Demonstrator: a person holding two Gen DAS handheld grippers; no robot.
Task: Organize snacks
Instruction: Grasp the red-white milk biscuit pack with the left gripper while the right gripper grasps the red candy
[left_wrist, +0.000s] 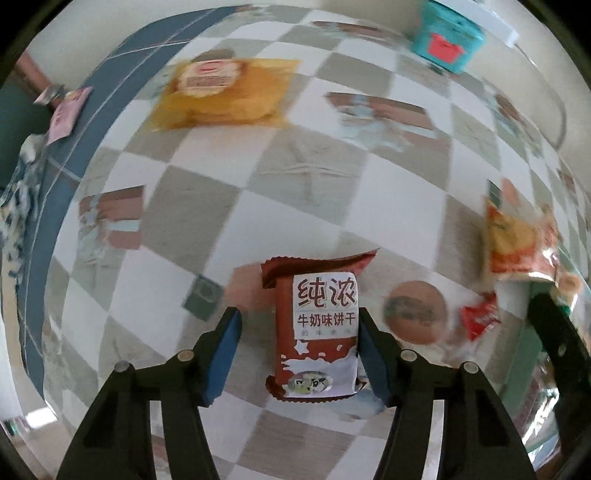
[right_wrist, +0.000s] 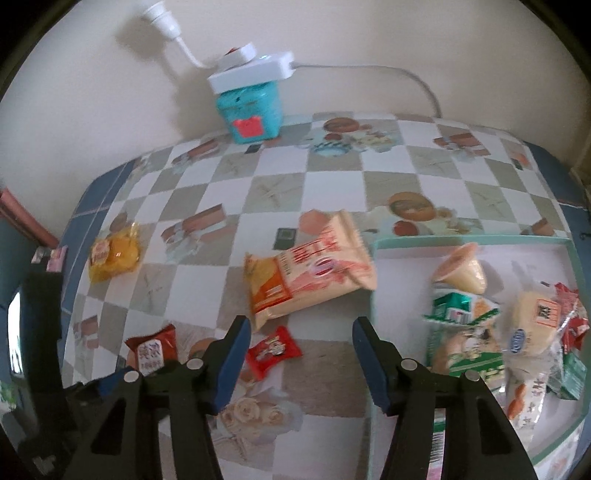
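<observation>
Here, two handheld grippers work over a table covered in a checked, picture-printed cloth, with snacks scattered on it and a pale green tray partly filled. The left gripper points straight down over a brown-and-white milk biscuit packet lying flat. Its right blue pad seems to touch the packet's edge while the left pad stands clear, so the packet is straddled but not yet clamped. The right gripper hangs spread apart and empty, with a small red candy just inside its left finger at 9 o'clock and a large orange-and-cream snack bag beyond its tips at 12 o'clock. The step in hand looks like picking up loose snacks for the tray. Next, the left jaws would need to close squarely on the biscuit packet before lifting, and the right to settle over the candy. Only the right wrist view shows the tray, at 3 o'clock, holding a cone-shaped jelly cup, green packets and other wrapped items, with a teal box under a white power strip at 11 o'clock by the wall. Only the left wrist view shows the biscuit packet's printed face up close. Both views show a yellow wrapped cake, far off at 10 o'clock in each.
</observation>
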